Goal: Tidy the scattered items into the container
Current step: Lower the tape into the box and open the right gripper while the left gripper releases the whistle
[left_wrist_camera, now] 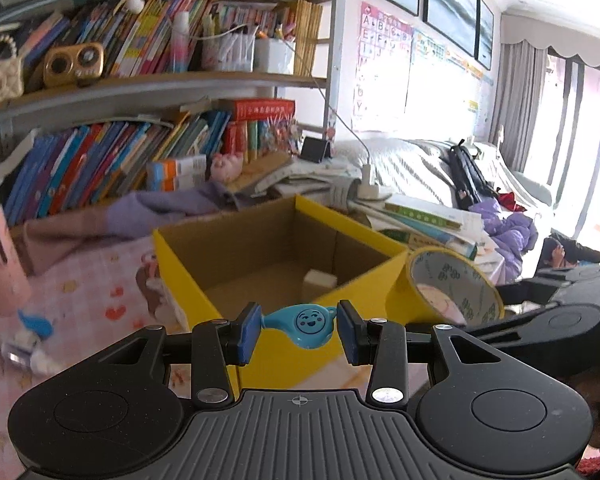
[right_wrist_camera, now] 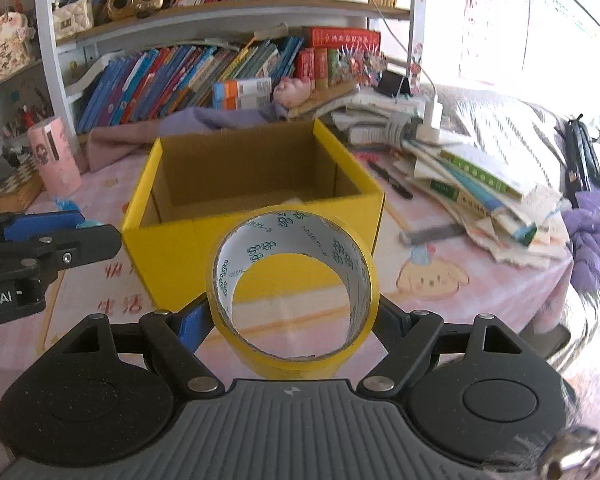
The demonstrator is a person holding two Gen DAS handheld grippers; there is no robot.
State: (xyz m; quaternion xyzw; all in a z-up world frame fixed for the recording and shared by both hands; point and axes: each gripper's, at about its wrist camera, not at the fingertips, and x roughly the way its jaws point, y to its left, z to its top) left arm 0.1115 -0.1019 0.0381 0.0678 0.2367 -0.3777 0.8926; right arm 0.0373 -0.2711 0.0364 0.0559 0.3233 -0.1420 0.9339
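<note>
Left gripper (left_wrist_camera: 299, 330): jaws closed on a small blue whistle-shaped toy (left_wrist_camera: 302, 323) bearing a moulded laughing face; the blue pads press on both its ends. It hangs just in front of the near wall of the yellow cardboard box (left_wrist_camera: 188, 276).

Right gripper (right_wrist_camera: 290, 326): jaws set wide and clamped on a roll of yellow tape (right_wrist_camera: 292, 292), held with its bore facing the camera. The white inner core carries a repeated dark green logo and a line of small print, too small to read. The roll sits in front of the box's near wall, outside it.

Box: open top, brown inside, standing on a pink cartoon-printed tablecloth (right_wrist_camera: 460, 248) with red Chinese characters, partly hidden. One small pale block (left_wrist_camera: 320, 280) lies on the box floor.

Remaining on the cloth: a blue item and small blurred pieces (left_wrist_camera: 32, 344) at left, a black pen (right_wrist_camera: 392, 182) right of the box, a pink cylinder (right_wrist_camera: 54, 156).

Legible writing: "oot.AI" on the left gripper's body as seen from the right wrist; an alphabet poster (left_wrist_camera: 384, 48) showing A, B, C, E, F, I, J. A red boxed volume (right_wrist_camera: 346, 38) on the shelf bears gold Chinese characters, not readable
</note>
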